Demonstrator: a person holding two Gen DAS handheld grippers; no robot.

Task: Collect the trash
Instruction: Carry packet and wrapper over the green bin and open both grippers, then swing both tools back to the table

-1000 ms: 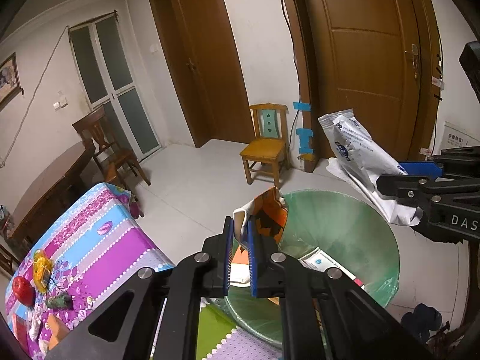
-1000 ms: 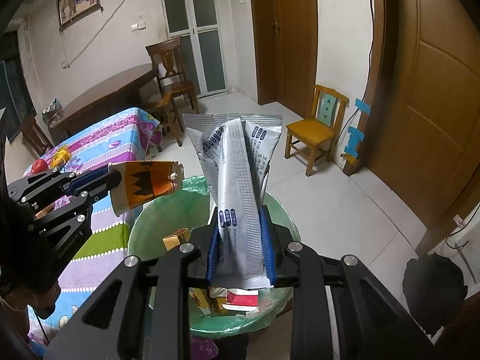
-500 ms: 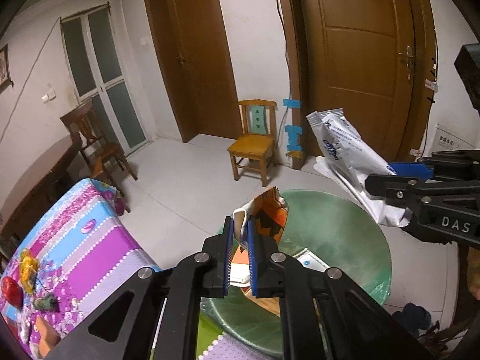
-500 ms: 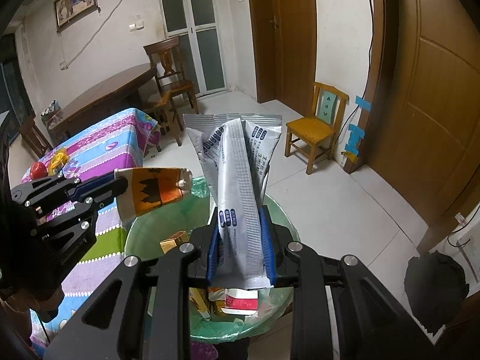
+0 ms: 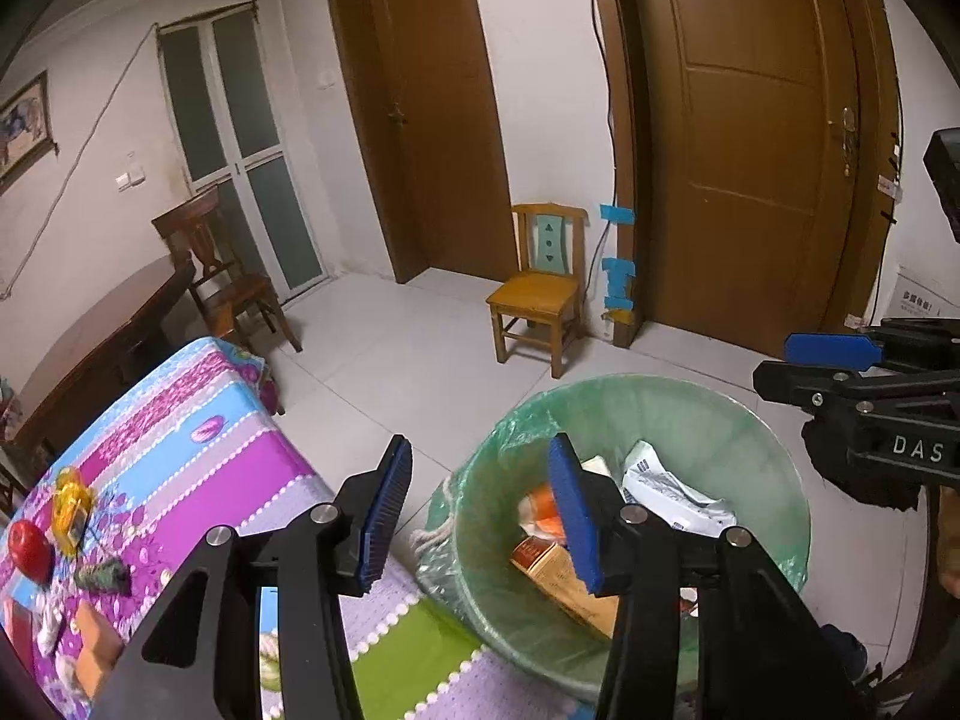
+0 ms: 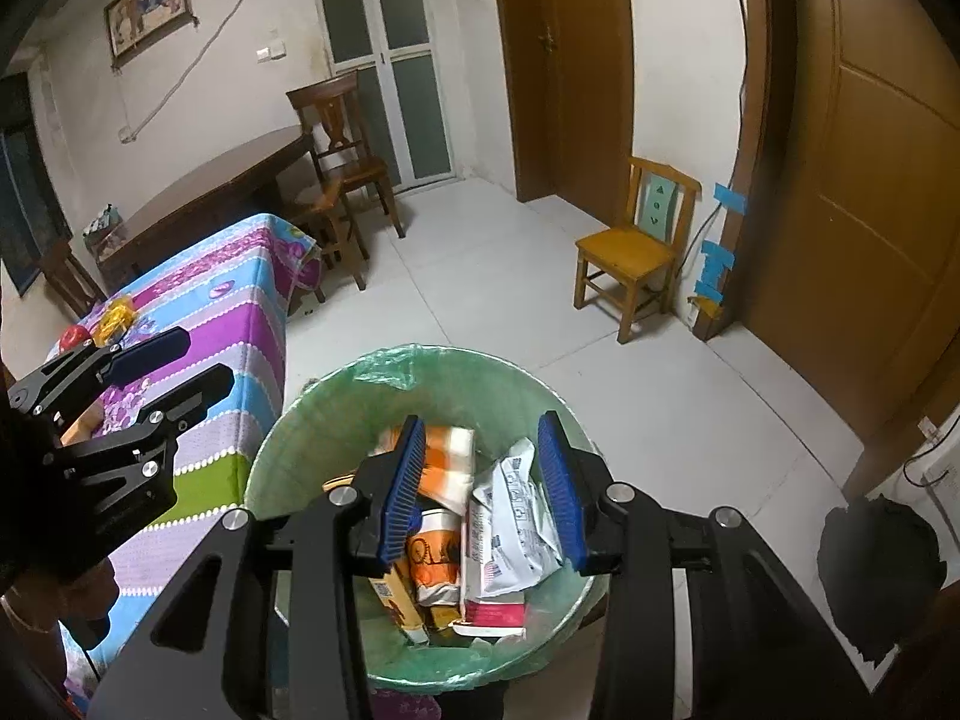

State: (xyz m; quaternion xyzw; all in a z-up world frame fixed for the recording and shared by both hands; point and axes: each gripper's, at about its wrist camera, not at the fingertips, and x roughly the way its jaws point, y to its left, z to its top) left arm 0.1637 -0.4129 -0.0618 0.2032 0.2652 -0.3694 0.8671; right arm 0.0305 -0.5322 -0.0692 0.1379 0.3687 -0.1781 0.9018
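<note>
Trash (image 6: 480, 516) sits in lined bin (image 6: 312, 420) at lower centre; my left gripper (image 5: 480, 507) and right gripper (image 6: 480, 486) are opening, empty. Drop step; next, fetch more off table (image 5: 180, 420), lower left.

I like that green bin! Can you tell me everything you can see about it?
The trash bin is round and lined with a thin, crinkly pale green plastic bag folded over its rim. It stands upright on the white tiled floor, beside the table with the striped cloth. Inside lie an orange-and-white wrapper, a silvery white pouch and small cartons.
</note>
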